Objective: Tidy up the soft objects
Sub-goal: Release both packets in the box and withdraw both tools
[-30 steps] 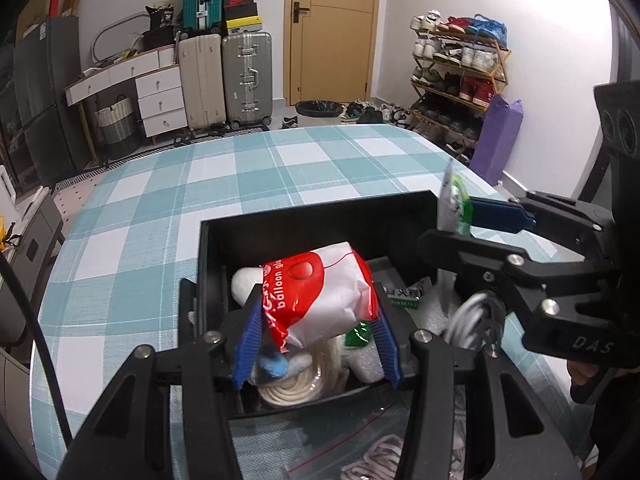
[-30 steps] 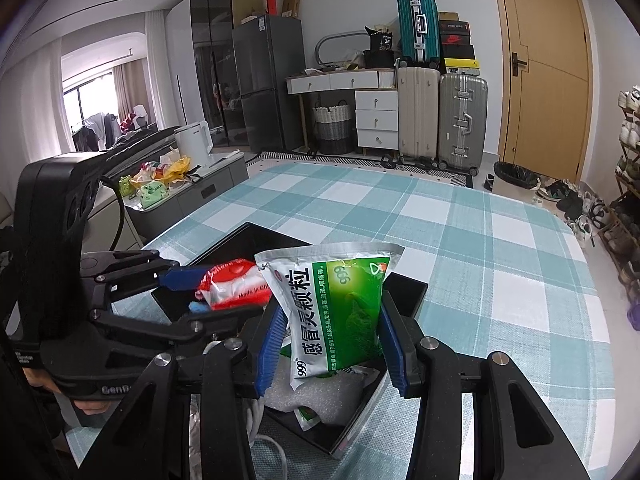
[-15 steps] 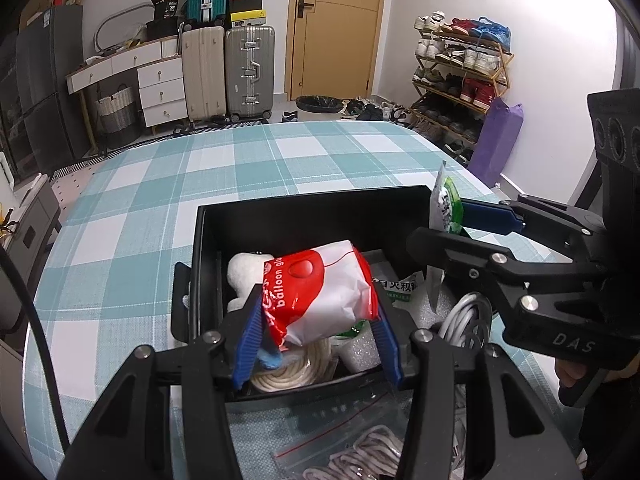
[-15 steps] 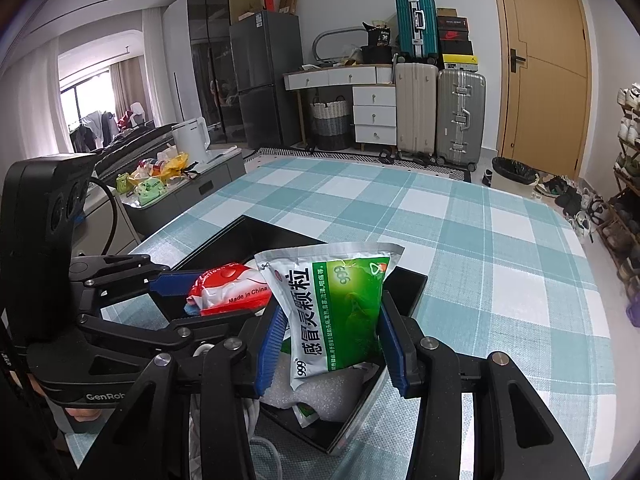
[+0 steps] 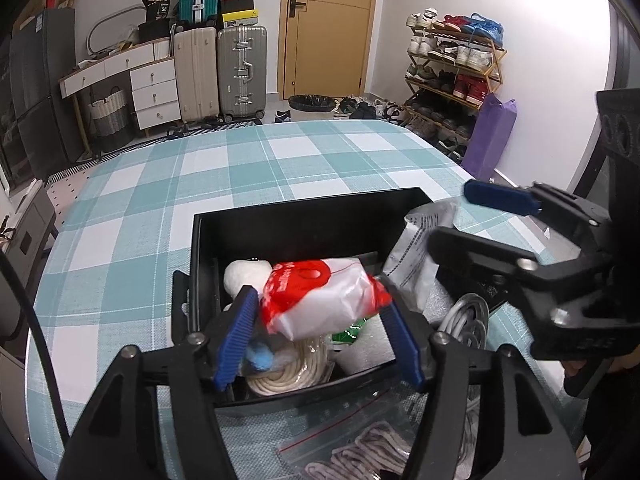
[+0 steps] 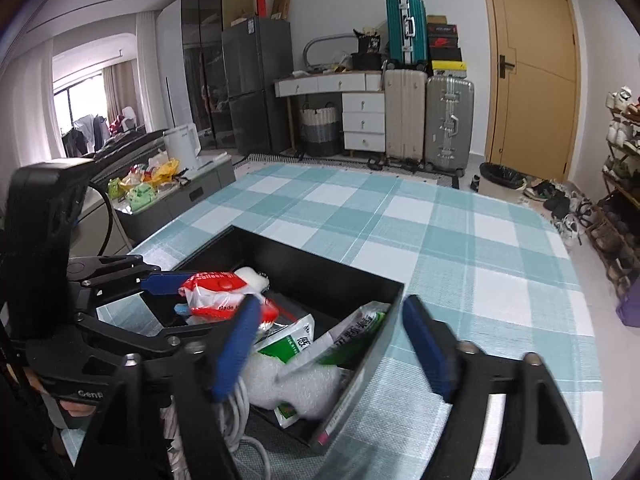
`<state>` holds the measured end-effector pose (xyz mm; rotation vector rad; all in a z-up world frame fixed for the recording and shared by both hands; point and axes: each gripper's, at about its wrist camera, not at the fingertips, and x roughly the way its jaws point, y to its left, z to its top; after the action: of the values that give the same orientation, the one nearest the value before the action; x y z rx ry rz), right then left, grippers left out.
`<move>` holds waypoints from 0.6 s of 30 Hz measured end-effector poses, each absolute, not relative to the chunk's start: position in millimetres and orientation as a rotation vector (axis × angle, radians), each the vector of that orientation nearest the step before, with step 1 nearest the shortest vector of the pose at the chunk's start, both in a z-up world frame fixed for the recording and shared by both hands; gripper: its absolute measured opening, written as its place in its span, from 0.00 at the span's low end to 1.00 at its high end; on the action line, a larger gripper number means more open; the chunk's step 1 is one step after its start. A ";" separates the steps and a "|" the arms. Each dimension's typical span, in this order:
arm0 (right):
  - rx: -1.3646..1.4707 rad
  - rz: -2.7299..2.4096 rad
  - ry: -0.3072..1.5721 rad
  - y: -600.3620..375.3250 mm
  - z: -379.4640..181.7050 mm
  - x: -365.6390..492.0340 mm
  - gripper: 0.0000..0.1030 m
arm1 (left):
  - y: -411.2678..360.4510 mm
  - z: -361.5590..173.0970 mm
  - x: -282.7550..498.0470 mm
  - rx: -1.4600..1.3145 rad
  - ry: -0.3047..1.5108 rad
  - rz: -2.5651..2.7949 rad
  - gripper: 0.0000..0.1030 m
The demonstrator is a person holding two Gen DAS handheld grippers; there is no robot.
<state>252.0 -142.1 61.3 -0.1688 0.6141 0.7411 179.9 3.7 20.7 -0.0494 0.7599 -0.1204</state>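
Now both tongs hang over a black bin on a counter covered in teal-and-white checked cloth.

Left tongs: the jaws are opening, with ribbed blue pads either side of a crinkly red-and-white bag. The bag sits between them above the bin; the left pad is at its edge, while a gap shows at the right pad, so I cannot tell whether any grip remains.

Right tongs: the jaws are opening and stand wide, blurred. Nothing is pinched. A glossy green-and-white packet lies tilted in the bin's near right corner, leaning on the wall, its lower end buried.

Inside the bin, partly hidden under the bag, lie a coil of cream rope, a white plush lump, something small and blue, and white foam wrap. Most of the bin floor is covered or shadowed.

Beside the bin's near edge, a clear zip bag holds a pale knitted thing, cut off by the frame. A looped white cable lies to its right, half behind the right tongs' black frame.

A hand shows only as fingertips under the left handle.
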 end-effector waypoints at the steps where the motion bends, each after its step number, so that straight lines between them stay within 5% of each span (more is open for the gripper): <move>1: -0.166 0.739 0.610 -144.9 63.3 250.0 0.79 | 4.6 21.3 179.1 -0.052 0.757 -0.117 0.70; 6: -0.151 0.701 0.604 -160.4 69.9 238.7 0.97 | 7.3 28.5 169.3 -0.077 0.729 -0.117 0.90; 9: -0.136 0.695 0.607 -168.6 71.3 229.3 0.99 | 6.2 34.0 157.6 -0.060 0.695 -0.095 1.00; 18: -0.116 0.705 0.652 -176.6 64.1 203.7 0.99 | 18.9 38.6 124.1 -0.073 0.657 -0.007 1.00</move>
<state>203.7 -176.6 64.1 -0.1161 0.6521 0.7047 124.1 18.9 38.6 -0.0730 0.6574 -0.0069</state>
